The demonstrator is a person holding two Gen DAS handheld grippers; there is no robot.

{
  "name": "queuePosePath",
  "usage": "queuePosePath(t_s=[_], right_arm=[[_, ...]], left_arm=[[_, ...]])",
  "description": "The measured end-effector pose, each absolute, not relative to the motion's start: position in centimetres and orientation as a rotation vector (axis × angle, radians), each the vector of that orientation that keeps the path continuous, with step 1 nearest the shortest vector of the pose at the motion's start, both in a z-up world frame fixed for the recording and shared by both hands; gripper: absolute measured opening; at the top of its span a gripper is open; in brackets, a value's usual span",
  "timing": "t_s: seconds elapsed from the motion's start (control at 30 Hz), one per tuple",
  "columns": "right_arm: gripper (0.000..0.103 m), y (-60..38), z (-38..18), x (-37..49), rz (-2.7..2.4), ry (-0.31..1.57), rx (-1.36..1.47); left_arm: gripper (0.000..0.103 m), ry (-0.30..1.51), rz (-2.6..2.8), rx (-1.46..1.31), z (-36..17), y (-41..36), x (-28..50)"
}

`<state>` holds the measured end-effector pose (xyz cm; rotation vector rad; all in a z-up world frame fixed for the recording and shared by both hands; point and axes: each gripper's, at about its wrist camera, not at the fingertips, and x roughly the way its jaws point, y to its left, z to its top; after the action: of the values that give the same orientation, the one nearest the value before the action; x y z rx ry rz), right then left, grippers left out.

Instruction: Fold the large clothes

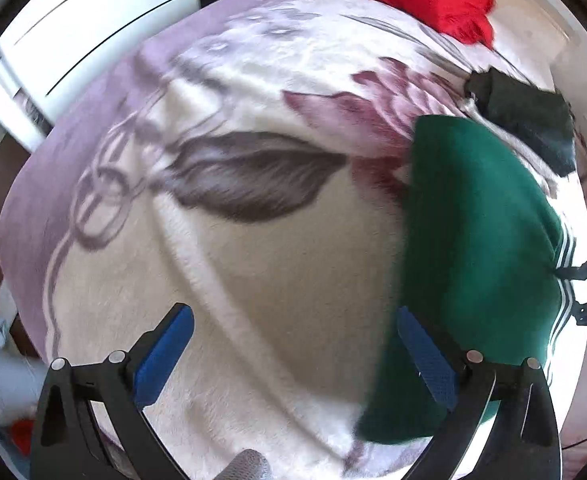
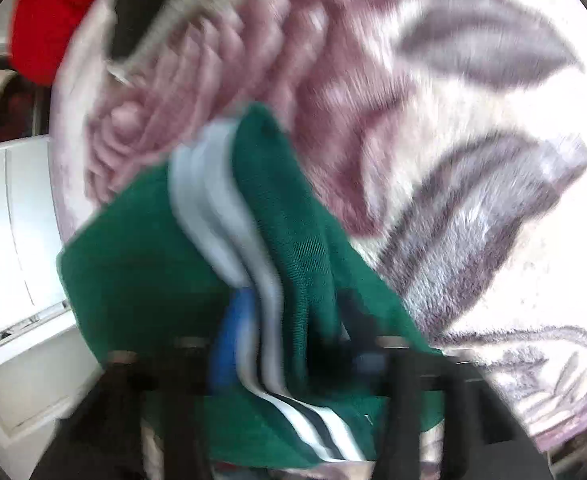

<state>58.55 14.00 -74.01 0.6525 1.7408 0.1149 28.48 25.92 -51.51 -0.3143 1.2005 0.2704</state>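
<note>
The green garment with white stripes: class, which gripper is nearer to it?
Right. The right gripper has the green garment bunched between its fingers. The left gripper stands open over the floral blanket, with the garment beside its right finger.

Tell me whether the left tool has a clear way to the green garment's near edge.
Probably yes. The left tool stands open and empty above the floral blanket, and the green garment lies just beside its right-hand finger, with nothing between them.
</note>
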Motion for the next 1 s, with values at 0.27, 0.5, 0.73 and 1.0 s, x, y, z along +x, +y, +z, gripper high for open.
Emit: queuePosePath(t_s=[0.27, 0.5, 0.73, 1.0], right_arm=[[0.094, 13.3, -74.6, 53.5, 0.354, 1.754, 0.725], [0.064, 18.3, -72.9, 51.5, 0.428, 1.623, 0.330], [0.015, 14.4, -73.4, 51.3, 0.375, 1.617, 0.636], [0.014, 6.2, -71.7, 49.3, 0.184, 1.525, 0.837]], left_arm=[[0.103, 1.294, 0.231, -0.212, -53.0, 21.5, 30.5], [0.103, 1.286, 0.190, -0.060, -52.4, 17.2, 30.9], [0.103, 1.293, 0.145, -0.041, -51.3, 14.8, 31.5], [0.103, 1.250, 0.128, -0.026, -50.1, 14.1, 33.6]])
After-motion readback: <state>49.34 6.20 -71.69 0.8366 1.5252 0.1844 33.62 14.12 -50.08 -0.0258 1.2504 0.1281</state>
